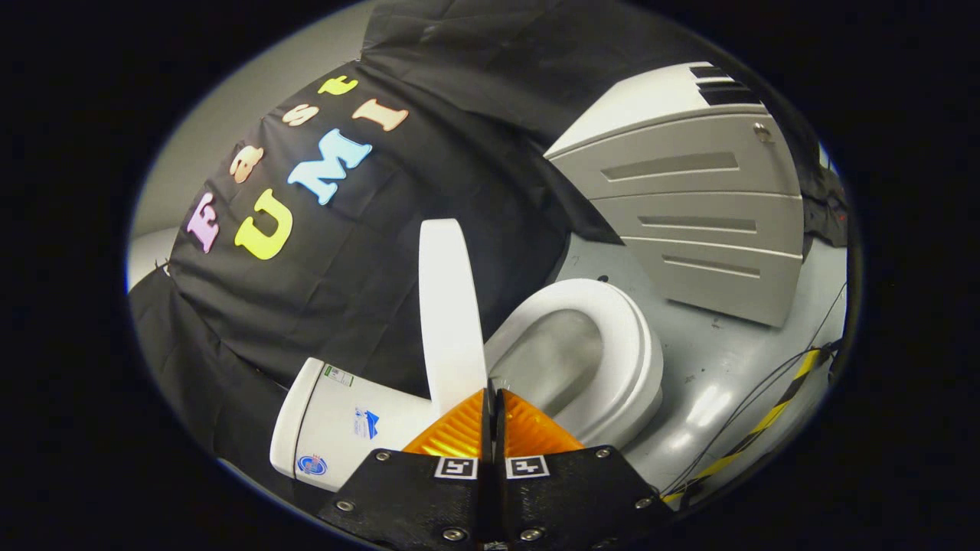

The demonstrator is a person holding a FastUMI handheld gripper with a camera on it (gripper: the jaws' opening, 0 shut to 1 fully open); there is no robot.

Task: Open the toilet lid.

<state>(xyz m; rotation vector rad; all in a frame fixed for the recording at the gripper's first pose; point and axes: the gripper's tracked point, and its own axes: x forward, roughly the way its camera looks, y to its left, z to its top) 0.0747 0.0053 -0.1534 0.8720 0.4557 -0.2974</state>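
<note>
Fingers of the gripper (492,398) are seen pressed together with nothing held, just below the raised toilet lid (450,314). The lid is stood near upright between the tank (337,428) and the open seat (620,360). If nudged forward, it could be tipped back onto the seat.
</note>
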